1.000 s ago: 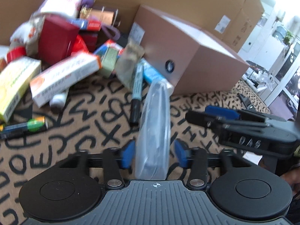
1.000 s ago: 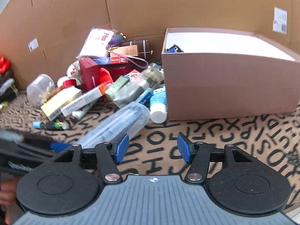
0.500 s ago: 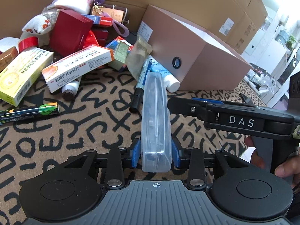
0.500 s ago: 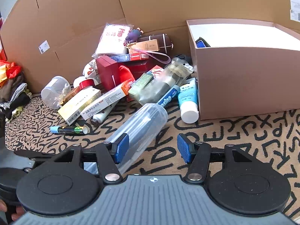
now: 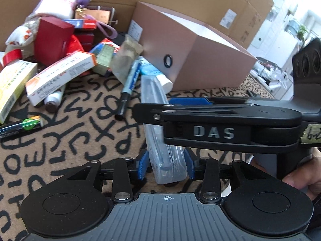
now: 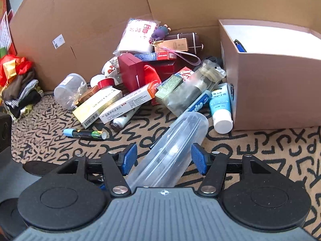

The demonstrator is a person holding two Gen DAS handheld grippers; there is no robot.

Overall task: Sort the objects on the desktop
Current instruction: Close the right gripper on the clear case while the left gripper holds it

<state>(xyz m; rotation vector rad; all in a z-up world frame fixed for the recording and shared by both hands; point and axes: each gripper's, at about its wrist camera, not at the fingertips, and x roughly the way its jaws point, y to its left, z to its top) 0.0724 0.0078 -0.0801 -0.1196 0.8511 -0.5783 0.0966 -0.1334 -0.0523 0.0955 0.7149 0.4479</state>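
A clear plastic case (image 5: 160, 124) is clamped at its near end between the blue pads (image 5: 142, 165) of the left tool (image 5: 166, 165), whose jaws are closed onto its sides. From there the case is seen to run away toward 12 o'clock over the letter-patterned mat (image 5: 80, 132); whether its far end is touching the mat cannot be told.

In the right wrist view the same case (image 6: 170, 148) is seen passing on a slant between the blue pads (image 6: 130, 158) of the right tool (image 6: 164, 158). These jaws are held wide apart, and a gap is left on either side of the case, so nothing is gripped by them. In the left wrist view the right tool (image 5: 190, 102) is seen reaching in from 3 o'clock, lying across the middle of the case.

A brown cardboard box (image 6: 276, 88) with a white interior is placed at 2 o'clock, and a blue item (image 6: 239, 46) is visible inside its near corner. Just beside its left wall a white-capped blue tube (image 6: 220, 108) is lying. A heap of objects is piled at 11 o'clock, among them a red box (image 6: 130, 70), a white and orange medicine carton (image 6: 128, 105), a yellow carton (image 6: 96, 105) and a clear round tub (image 6: 69, 90). A small marker (image 6: 85, 134) is left apart on the mat at 10 o'clock.
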